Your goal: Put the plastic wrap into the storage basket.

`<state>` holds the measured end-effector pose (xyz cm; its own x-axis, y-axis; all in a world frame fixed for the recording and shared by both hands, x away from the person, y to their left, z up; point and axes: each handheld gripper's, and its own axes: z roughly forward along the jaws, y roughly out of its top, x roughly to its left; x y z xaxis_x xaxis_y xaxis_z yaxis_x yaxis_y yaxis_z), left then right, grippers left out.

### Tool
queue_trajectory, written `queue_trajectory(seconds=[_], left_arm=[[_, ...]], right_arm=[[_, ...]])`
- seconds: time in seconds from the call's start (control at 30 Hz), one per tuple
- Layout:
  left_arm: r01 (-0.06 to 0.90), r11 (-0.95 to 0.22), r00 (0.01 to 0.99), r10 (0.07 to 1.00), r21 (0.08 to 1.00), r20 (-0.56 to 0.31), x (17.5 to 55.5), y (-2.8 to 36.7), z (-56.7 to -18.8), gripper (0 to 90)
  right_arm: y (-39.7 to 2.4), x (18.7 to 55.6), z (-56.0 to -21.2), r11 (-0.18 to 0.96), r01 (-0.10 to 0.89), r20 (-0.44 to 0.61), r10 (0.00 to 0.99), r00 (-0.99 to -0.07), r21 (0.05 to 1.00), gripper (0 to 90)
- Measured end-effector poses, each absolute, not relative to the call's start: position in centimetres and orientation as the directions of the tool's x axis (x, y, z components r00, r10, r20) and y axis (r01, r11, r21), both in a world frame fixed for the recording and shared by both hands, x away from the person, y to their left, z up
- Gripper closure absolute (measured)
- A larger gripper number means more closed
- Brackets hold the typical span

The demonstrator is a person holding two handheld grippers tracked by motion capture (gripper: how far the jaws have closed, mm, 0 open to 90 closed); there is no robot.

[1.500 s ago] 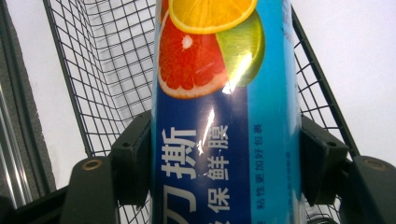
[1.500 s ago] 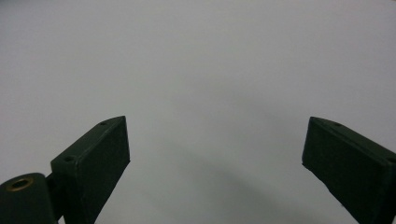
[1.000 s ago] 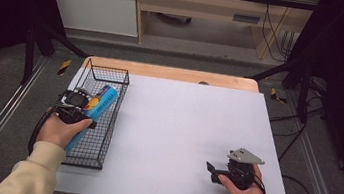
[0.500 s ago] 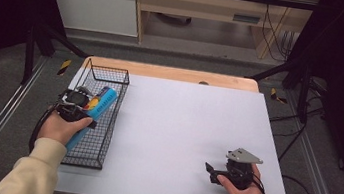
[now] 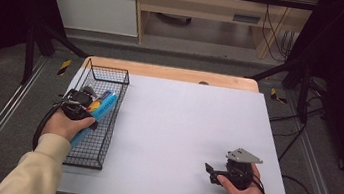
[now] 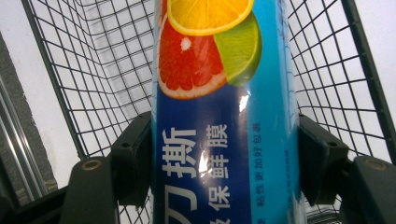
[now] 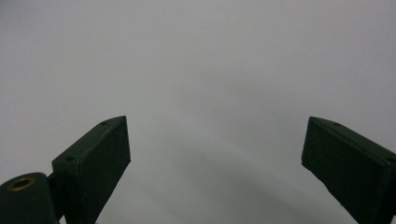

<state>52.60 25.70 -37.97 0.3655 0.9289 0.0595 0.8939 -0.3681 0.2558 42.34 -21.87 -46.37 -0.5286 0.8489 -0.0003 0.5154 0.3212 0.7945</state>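
My left tool (image 6: pixel 224 154) clamps blue box (image 6: pixel 224 116), citrus print, Chinese text "保鲜膜", over wire basket (image 5: pixel 83 153); right tool (image 7: pixel 215 154) gapes wide.

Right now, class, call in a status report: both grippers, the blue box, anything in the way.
Left gripper shut on blue box, inside wire basket. Right gripper open, nothing between its jaws, over white table. Nothing blocking.

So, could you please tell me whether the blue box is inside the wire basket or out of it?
Inside. The blue box lies lengthwise within the wire basket, its mesh on both sides, the left gripper shut on it.
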Motion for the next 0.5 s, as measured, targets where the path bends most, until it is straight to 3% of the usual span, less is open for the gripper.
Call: queue_trajectory(seconds=[0.5], left_arm=[[0.899, -0.375, 0.371, 0.927, 0.224, 0.064, 52.93, 25.55, -38.25, 31.6]], right_arm=[[-21.87, 42.37, -46.44, 0.328, 0.518, -0.001, 0.845, -0.534, 0.79, 8.1]])
